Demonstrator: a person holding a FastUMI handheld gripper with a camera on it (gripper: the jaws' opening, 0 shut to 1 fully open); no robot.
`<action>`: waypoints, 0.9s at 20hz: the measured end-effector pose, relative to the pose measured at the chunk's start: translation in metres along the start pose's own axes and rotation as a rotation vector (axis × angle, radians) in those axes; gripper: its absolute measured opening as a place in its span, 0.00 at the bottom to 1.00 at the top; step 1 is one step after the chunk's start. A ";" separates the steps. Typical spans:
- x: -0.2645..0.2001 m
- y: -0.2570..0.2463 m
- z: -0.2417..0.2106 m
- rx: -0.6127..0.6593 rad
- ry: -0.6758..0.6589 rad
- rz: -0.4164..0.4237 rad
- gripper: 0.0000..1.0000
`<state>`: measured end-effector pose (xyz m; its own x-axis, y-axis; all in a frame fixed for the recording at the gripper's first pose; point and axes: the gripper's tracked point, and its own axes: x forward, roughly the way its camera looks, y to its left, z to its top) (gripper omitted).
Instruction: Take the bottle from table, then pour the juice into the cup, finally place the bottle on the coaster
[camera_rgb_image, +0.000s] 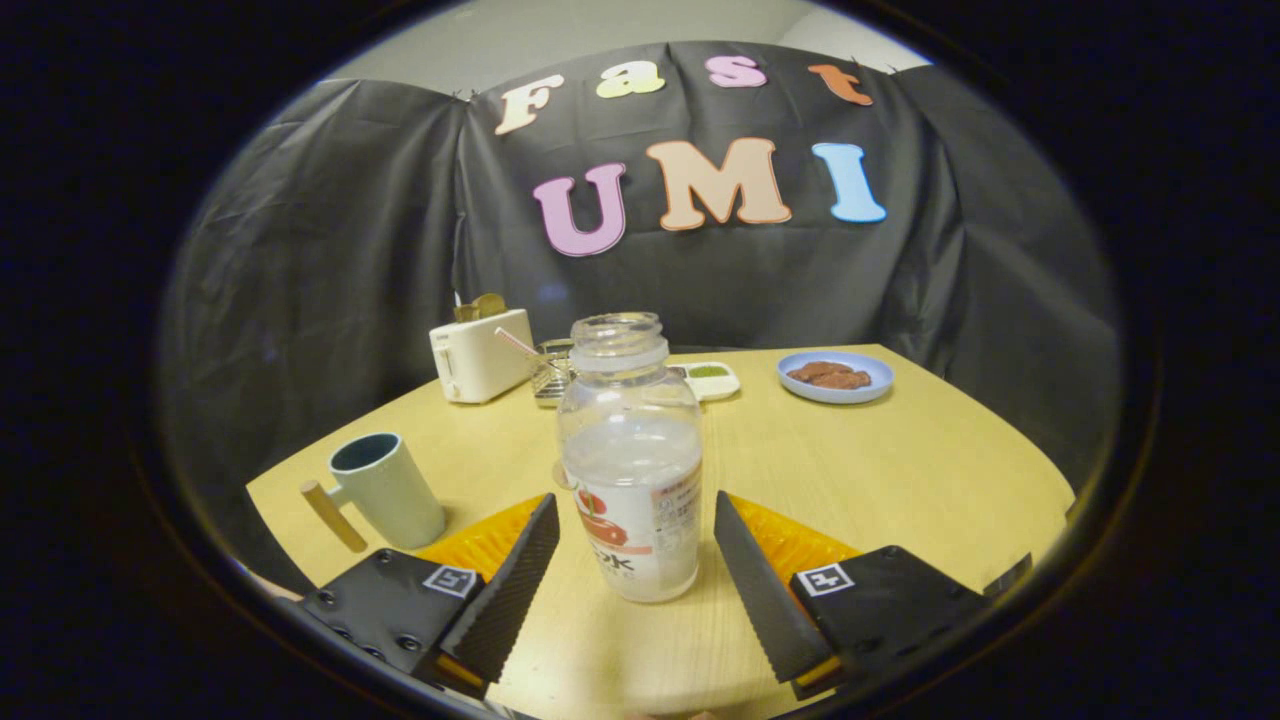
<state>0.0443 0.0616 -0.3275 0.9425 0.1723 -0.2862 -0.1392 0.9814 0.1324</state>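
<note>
1. the bottle stands upright on the table, its long axis vertical, in the lower middle of the frame, dead ahead along the line of the gripper.
2. the gripper is spread wide and grips nothing; the bottle's lower half sits in the gap between the two fingers, with clear table showing on each side, so neither finger touches it.
3. the gap looks a little tighter on the left finger than on the right, though the fisheye bend makes that hard to trust.
4. the bottle has no cap and is roughly half full of pale juice, so by my judgement the closing squeeze should land on the labelled body, level, without tipping it.
5. the cup sits at lower left, just beyond the left finger, handle pointing left, well apart from the bottle.
6. i cannot pick out the coaster with any certainty.
7. the grasp is not yet made; pouring and placing are still to do.
</note>
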 end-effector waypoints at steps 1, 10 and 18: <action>0.003 -0.001 -0.001 0.003 0.004 -0.004 0.99; 0.030 -0.002 -0.012 0.068 0.033 -0.022 0.92; 0.032 -0.004 -0.007 0.015 0.016 -0.085 0.82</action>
<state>0.0733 0.0637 -0.3440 0.9459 0.0897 -0.3118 -0.0539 0.9911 0.1215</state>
